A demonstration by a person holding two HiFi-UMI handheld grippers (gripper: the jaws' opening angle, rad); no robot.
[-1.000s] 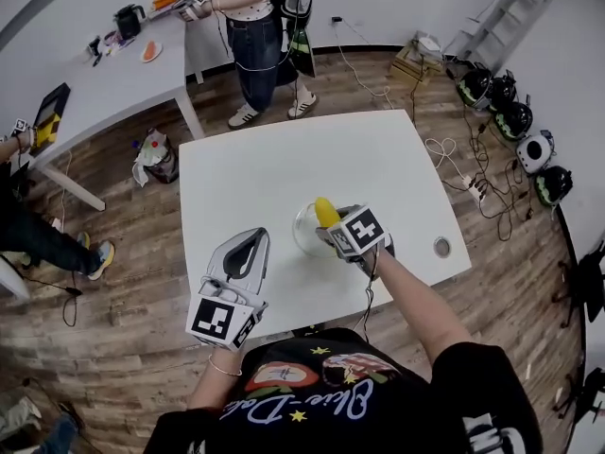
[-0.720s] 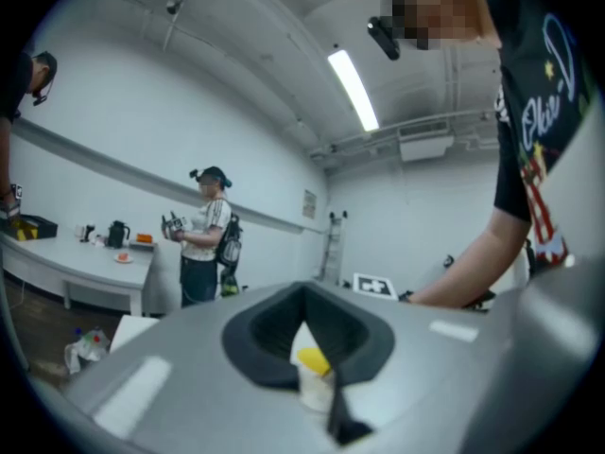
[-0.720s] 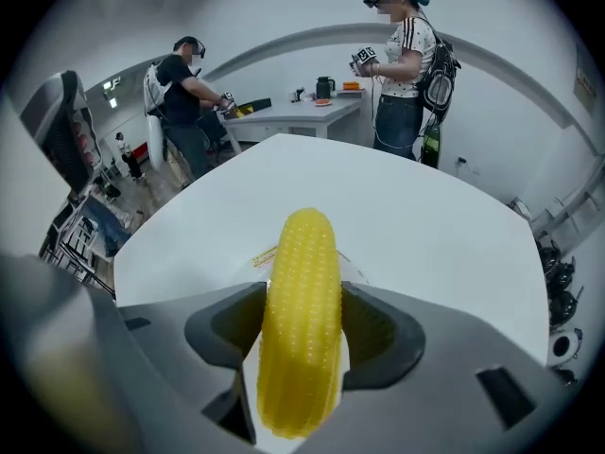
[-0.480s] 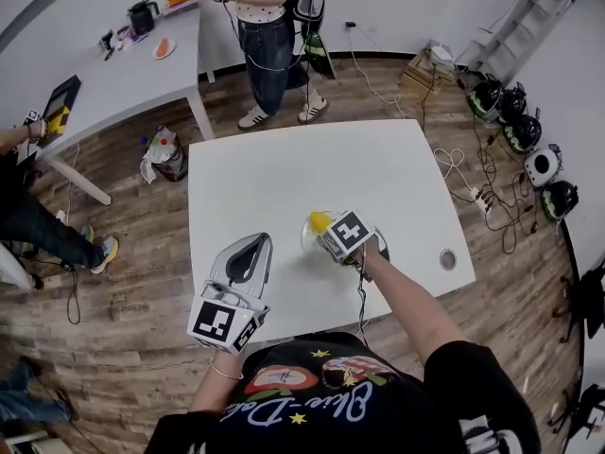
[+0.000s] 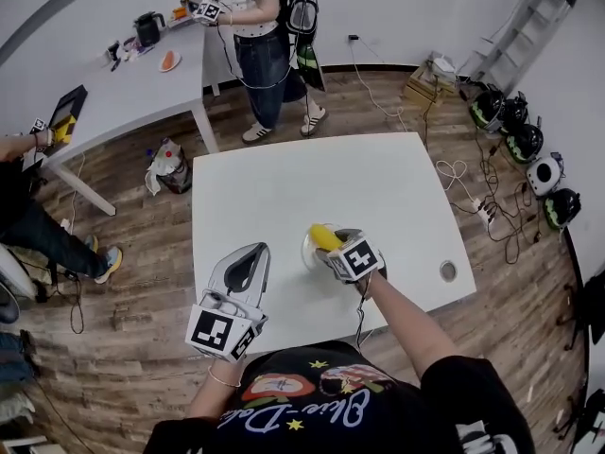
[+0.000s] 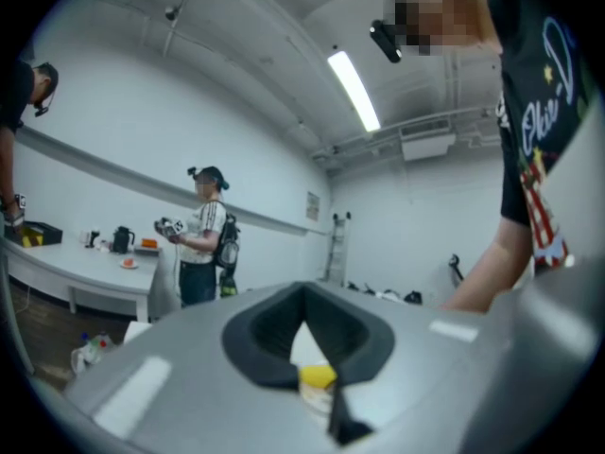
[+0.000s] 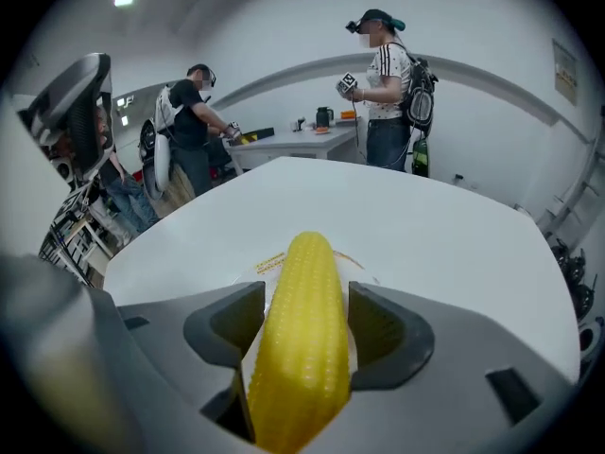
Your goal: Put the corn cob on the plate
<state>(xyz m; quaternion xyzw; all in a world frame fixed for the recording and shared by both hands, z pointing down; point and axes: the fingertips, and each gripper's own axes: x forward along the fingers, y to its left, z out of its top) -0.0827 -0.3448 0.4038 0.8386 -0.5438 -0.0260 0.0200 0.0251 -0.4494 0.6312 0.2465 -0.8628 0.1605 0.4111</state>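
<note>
A yellow corn cob [image 5: 323,236] [image 7: 301,334] sits between the jaws of my right gripper [image 5: 331,247] [image 7: 304,315], which is shut on it. The cob hangs just above a small clear plate [image 5: 308,253] [image 7: 270,264] on the white table [image 5: 284,183], its tip pointing away from me; I cannot tell whether it touches the plate. My left gripper [image 5: 251,253] [image 6: 321,386] is shut and holds nothing. It hovers over the table's front left, a hand's width left of the plate. Through its jaws a bit of the corn cob [image 6: 318,376] shows.
A round cable hole [image 5: 447,270] lies near the table's right front corner. A person [image 5: 257,26] stands beyond the far edge beside a long white table [image 5: 113,93] with small items. Helmets [image 5: 520,130] and cables lie on the wooden floor at right.
My right gripper has kept the corn cob over the plate, with only a small shift. The left gripper holds its place. The person at the back has shifted a little.
</note>
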